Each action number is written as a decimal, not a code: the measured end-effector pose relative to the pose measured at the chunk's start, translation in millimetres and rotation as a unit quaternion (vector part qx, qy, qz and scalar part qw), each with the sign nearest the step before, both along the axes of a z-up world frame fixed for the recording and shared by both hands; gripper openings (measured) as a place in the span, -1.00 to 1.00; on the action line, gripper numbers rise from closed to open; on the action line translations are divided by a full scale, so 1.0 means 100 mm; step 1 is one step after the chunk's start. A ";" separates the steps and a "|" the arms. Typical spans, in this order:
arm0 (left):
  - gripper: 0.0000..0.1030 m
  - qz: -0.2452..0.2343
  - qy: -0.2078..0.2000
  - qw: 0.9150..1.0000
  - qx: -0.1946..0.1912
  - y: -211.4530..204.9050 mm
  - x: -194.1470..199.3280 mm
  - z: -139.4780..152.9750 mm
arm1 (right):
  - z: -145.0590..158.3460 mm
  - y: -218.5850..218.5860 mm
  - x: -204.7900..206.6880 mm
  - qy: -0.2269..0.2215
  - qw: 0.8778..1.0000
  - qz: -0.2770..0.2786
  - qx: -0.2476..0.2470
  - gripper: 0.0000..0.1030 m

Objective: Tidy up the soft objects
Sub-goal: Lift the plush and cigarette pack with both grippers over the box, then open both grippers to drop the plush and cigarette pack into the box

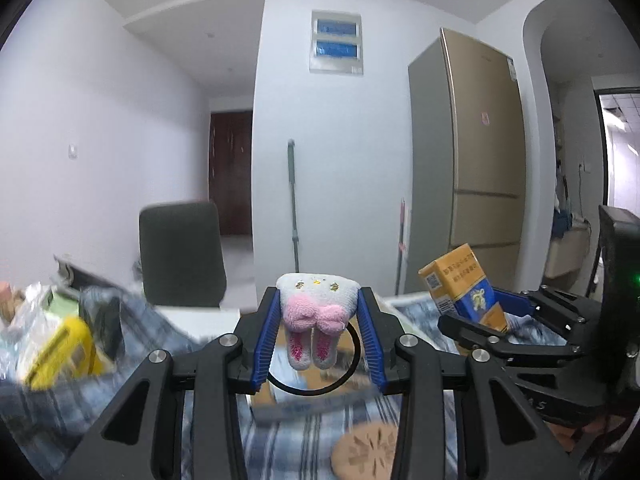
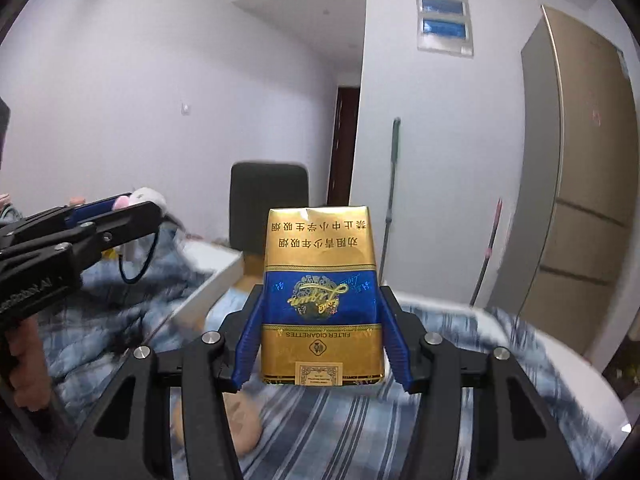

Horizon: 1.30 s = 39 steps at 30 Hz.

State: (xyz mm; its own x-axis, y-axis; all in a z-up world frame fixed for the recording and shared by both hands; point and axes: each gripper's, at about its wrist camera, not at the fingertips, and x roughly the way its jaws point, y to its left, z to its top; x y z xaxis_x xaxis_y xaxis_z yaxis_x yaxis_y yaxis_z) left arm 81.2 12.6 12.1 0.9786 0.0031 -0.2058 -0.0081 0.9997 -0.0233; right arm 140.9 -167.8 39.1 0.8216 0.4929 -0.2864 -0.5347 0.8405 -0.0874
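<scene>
Dim, cool indoor light; motion blur low down, fisheye-warped edges w/ vignette.

Your left gripper [image 1: 318, 320] holds the plush toy [image 1: 316, 304] between its fingers, above the cloth-covered table [image 1: 280, 440], with a hair band [image 1: 316, 364] hanging beneath it. To its right, your right gripper [image 2: 322, 336] holds the cigarette pack [image 2: 320, 292] upside down over the same table. A chair [image 1: 182, 256] stands behind the table, a mop handle [image 1: 294, 208] leans on the wall beyond, and a refrigerator [image 1: 472, 168] stands to the right.
</scene>
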 end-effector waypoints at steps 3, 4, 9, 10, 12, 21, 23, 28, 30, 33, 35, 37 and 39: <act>-0.23 0.010 -0.035 0.999 0.008 0.02 0.10 0.11 | 0.09 0.04 0.23 -0.019 0.999 -0.008 0.028 0.03; -0.23 0.009 -0.055 0.998 0.009 0.04 0.15 0.15 | 0.11 0.05 0.32 -0.024 0.999 -0.013 0.035 0.03; -0.23 0.017 -0.106 0.994 0.006 0.13 0.46 0.17 | 0.05 0.21 0.78 -0.029 0.998 -0.048 0.031 0.03; -0.23 0.019 -0.106 0.994 0.004 0.15 0.54 0.16 | 0.02 0.23 0.85 -0.023 0.998 -0.050 0.033 0.03; -0.23 0.024 -0.102 0.994 0.000 0.18 0.69 0.11 | -0.05 0.26 0.98 -0.003 0.998 -0.043 0.035 0.03; -0.17 0.040 -0.039 0.998 -0.010 0.29 1.21 -0.27 | -0.37 0.34 1.02 0.018 0.999 -0.014 0.040 0.03; -0.11 0.040 -0.034 0.998 -0.018 0.31 1.22 -0.33 | -0.41 0.32 1.01 0.020 0.999 -0.016 0.045 0.03; 0.34 0.045 -0.042 0.998 -0.009 0.27 1.24 -0.36 | -0.41 0.34 1.02 0.025 0.999 -0.013 0.041 0.03; 0.57 0.045 -0.045 0.998 -0.006 0.26 1.20 -0.38 | -0.42 0.36 1.03 0.028 0.999 -0.009 0.036 0.08; 0.69 0.043 -0.035 0.998 0.005 0.22 1.22 -0.45 | -0.42 0.36 1.07 0.029 0.999 -0.011 0.030 0.43; 0.69 0.044 -0.035 0.998 0.003 0.20 1.21 -0.45 | -0.42 0.35 1.07 0.027 0.999 -0.011 0.033 0.44; 0.69 0.048 -0.039 0.998 0.002 0.22 1.19 -0.44 | -0.42 0.35 1.08 0.031 0.999 -0.012 0.029 0.49; 0.69 0.050 -0.036 0.998 -0.002 0.23 1.20 -0.45 | -0.43 0.35 1.10 0.035 0.999 -0.014 0.030 0.50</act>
State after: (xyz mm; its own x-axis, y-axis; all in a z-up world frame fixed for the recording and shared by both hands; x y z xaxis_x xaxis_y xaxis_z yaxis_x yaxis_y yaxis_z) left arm 201.2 35.7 -33.0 0.9857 0.1006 -0.1352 -0.1058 0.9939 -0.0318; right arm 250.5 -133.2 -3.7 0.8140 0.4884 -0.3143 -0.5143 0.8576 0.0008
